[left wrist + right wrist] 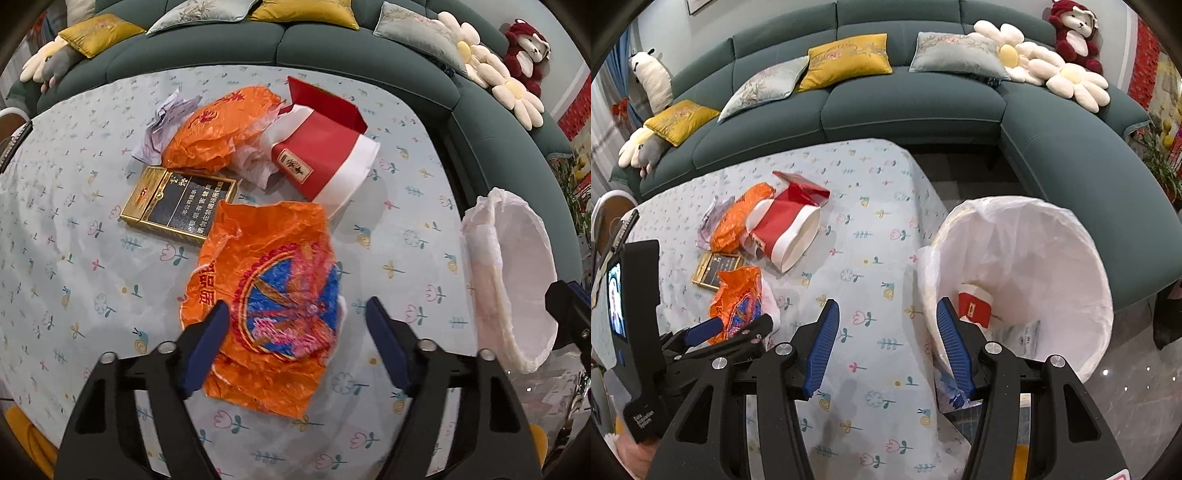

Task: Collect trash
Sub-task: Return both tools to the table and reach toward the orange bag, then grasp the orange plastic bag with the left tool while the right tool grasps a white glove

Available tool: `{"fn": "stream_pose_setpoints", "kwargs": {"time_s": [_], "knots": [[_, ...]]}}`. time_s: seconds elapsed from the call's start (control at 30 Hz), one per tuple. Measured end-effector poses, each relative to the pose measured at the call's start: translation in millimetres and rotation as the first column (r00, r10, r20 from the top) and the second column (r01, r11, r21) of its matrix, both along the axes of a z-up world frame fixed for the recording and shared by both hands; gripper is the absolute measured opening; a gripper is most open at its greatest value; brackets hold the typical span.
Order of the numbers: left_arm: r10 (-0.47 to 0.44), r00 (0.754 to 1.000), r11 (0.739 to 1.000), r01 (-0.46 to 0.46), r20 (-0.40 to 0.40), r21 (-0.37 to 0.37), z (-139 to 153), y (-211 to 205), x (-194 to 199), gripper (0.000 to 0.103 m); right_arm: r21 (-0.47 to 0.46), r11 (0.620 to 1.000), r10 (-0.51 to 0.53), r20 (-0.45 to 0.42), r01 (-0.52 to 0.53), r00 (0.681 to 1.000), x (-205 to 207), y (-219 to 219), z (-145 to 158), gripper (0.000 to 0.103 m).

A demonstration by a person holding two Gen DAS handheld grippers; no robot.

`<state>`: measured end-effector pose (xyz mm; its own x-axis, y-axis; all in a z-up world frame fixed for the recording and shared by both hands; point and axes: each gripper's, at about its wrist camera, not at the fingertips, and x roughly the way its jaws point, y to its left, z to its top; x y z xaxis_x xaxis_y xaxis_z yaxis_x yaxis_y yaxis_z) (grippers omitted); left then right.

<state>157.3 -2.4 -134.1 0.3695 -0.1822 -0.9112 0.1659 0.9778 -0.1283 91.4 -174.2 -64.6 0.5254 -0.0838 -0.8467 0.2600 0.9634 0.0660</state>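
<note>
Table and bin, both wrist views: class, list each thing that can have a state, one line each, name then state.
near orange wrapper: crumpled flat on the table, between the open left gripper pads.
far orange wrapper: crumpled.
red and white carton: on its side, flap open.
gold and black box: lying flat, shut.
trash bin: lined, one red and white carton inside.
right gripper: open, empty.

table | floral cloth | wrappers, cigarette box, red carton

A home living room: a teal sectional sofa with cushions, plush toys and a flower-print tablecloth.
</note>
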Motion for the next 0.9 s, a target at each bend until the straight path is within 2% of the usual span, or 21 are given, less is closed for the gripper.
{"fn": "stream_pose_setpoints", "kwargs": {"time_s": [0.03,0.07,0.17,0.23,0.27,0.43,0.53,0.67,0.9], "knots": [[-0.001,1.0,1.0,0.001,0.0,0.002,-1,1,1,0.05,0.001,1.0,0.001,-0.004,-0.001,1.0,1,1,-2,0.053],[-0.007,1.0,1.0,0.007,-0.003,0.002,-2,3,1,0.046,0.003,1.0,0.004,-0.009,-0.003,1.0,3,3,-4,0.053],[-0.007,1.0,0.998,0.005,-0.024,-0.058,-1,13,0,0.025,0.007,1.0,0.013,-0.02,-0.013,1.0,6,8,-8,0.053],[-0.01,1.0,0.998,0.008,-0.028,-0.069,-1,17,-1,0.012,0.008,1.0,0.024,-0.027,-0.023,0.999,9,14,-10,0.053],[-0.012,1.0,0.998,0.01,-0.024,-0.07,1,20,-2,0.009,0.009,1.0,0.029,-0.029,-0.028,0.999,10,17,-11,0.053],[0.005,1.0,0.991,-0.005,-0.005,-0.131,19,40,-4,0.008,0.012,0.998,0.065,-0.039,-0.065,0.997,14,36,-13,0.053],[0.008,1.0,0.993,-0.005,0.03,-0.118,31,49,-4,0.008,0.016,0.996,0.092,-0.042,-0.092,0.995,18,50,-14,0.053],[0.044,0.998,0.993,-0.039,0.039,-0.113,39,69,0,0.007,0.03,0.991,0.13,-0.046,-0.129,0.99,25,70,-18,0.053],[0.079,0.997,0.992,-0.076,0.026,-0.097,32,92,5,0.008,0.045,0.981,0.193,-0.078,-0.19,0.978,44,104,-34,0.054]]}}
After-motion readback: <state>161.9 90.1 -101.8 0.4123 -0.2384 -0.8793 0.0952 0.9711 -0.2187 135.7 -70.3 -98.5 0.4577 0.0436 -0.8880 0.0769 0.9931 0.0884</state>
